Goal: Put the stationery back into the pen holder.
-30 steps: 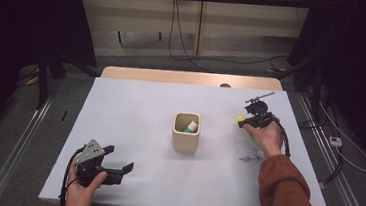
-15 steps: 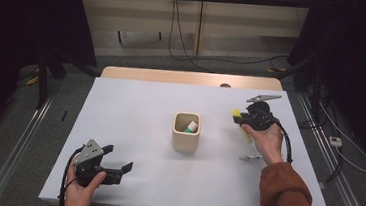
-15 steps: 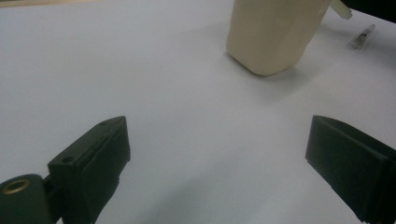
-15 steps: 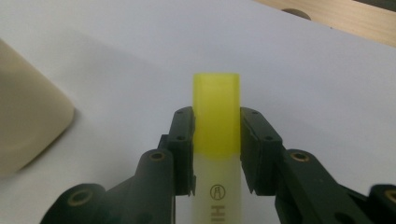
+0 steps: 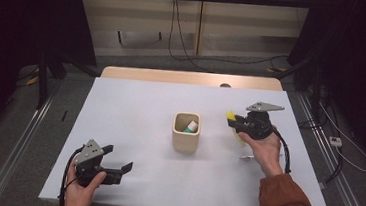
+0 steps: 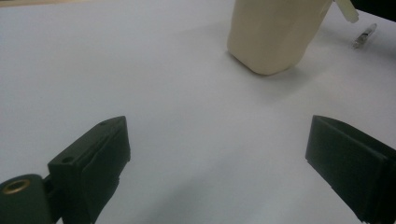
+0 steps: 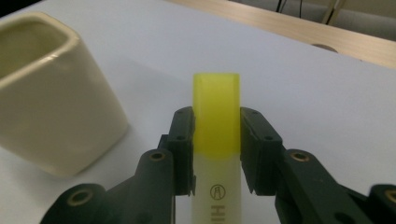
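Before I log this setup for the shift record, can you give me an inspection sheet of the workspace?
Surface: white table, wooden edge at the far side.
Job's things: yellow highlighter clamped in the right gripper; cream square cup at centre, a white and green item inside.
Clutter: small clear pen-like piece beside the right hand.
Grippers: left gripper open, fingers wide apart over bare table.
Cables: one trailing from each gripper; more on the floor.
Surroundings: dark frame posts, floor rails.
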